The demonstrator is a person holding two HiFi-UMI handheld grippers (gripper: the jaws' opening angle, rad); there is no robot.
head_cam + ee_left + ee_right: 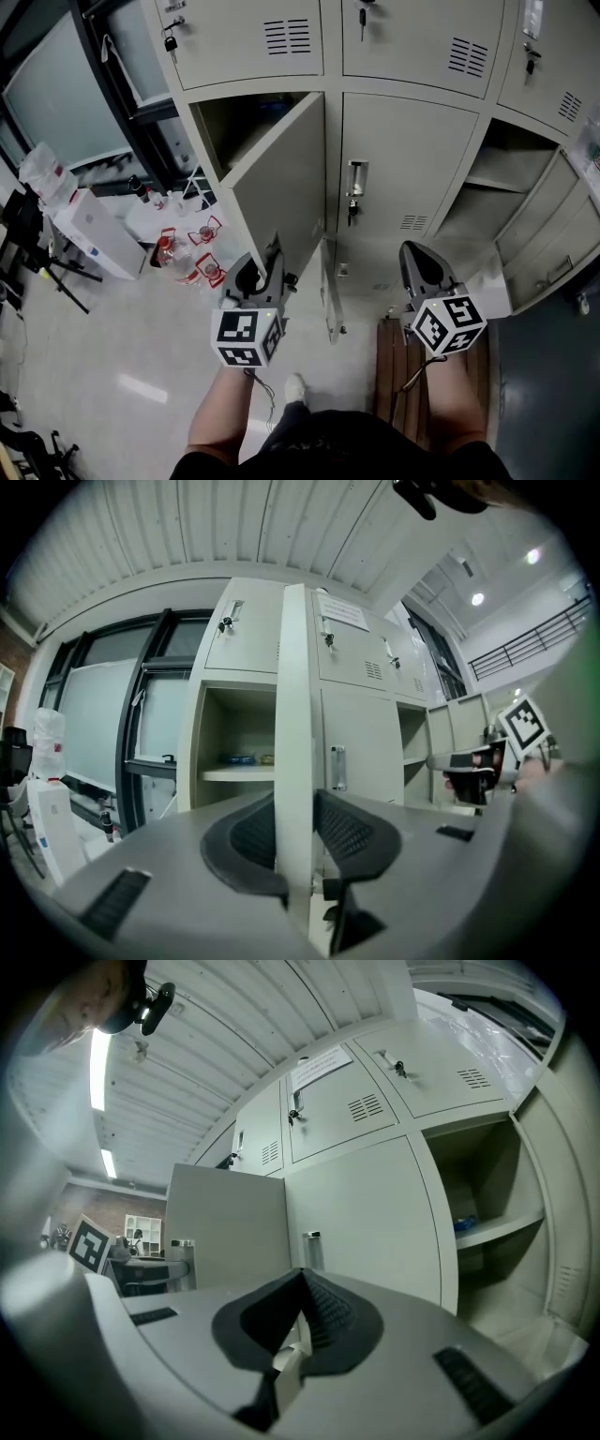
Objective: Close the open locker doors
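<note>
Beige painted metal makes the whole bank of lockers. The open locker door (281,178) stands at about 11 o'clock in the head view. It is swung out from its compartment, and its free edge points down toward the person at 6 o'clock. In the left gripper view this door (297,705) is seen edge-on, and its long axis runs upright from 12 to 6 o'clock.

The left gripper (272,260) (298,841) pinches this free edge, with one dark pad on each face of the door. The right gripper (422,261) (298,1321) is pressed together with nothing between its pads. It hangs in front of the closed middle locker (403,159).

A second open locker (506,178) is at 2 o'clock.

A white paper notice (342,612) (319,1067) is stuck on an upper door, but its writing is too small to read. Keys (171,42) hang in the upper locks.
</note>
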